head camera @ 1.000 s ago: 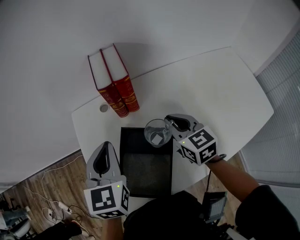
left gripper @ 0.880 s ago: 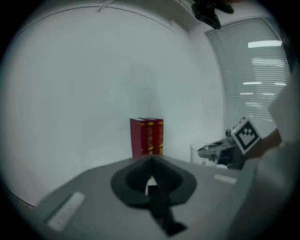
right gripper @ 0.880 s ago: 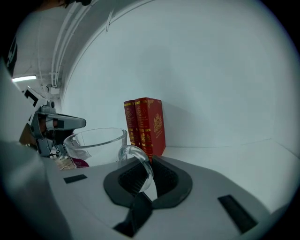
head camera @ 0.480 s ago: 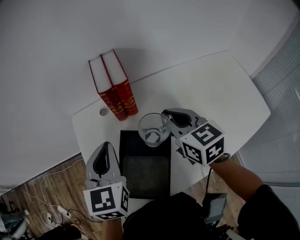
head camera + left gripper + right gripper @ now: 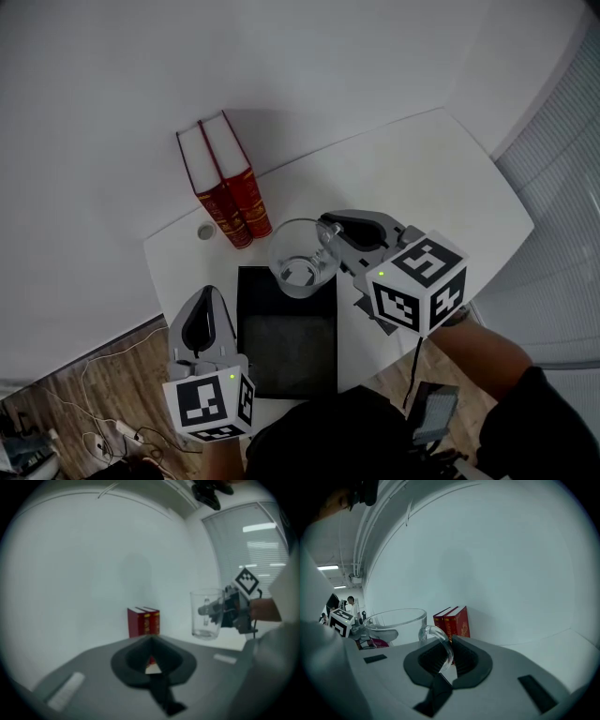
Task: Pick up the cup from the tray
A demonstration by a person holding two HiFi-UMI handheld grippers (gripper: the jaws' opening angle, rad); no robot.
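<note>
Jaws pressed together, the left hand-held gripper (image 5: 207, 302) hovers at the near-left edge of the white bench (image 5: 422, 178), just beside a black tray (image 5: 286, 352). Behind the tray, at the bench's back edge, two red books (image 5: 225, 183) stand upright side by side, with a small grey disc (image 5: 205, 232) near their left foot. From the head view, the clear glass cup (image 5: 302, 258) hangs upright in the air over the tray's far right corner, touching neither tray nor bench. The right hand-held gripper (image 5: 330, 232) is clamped on the cup's handle (image 5: 440, 644), its loop pinched between both jaws.
</note>
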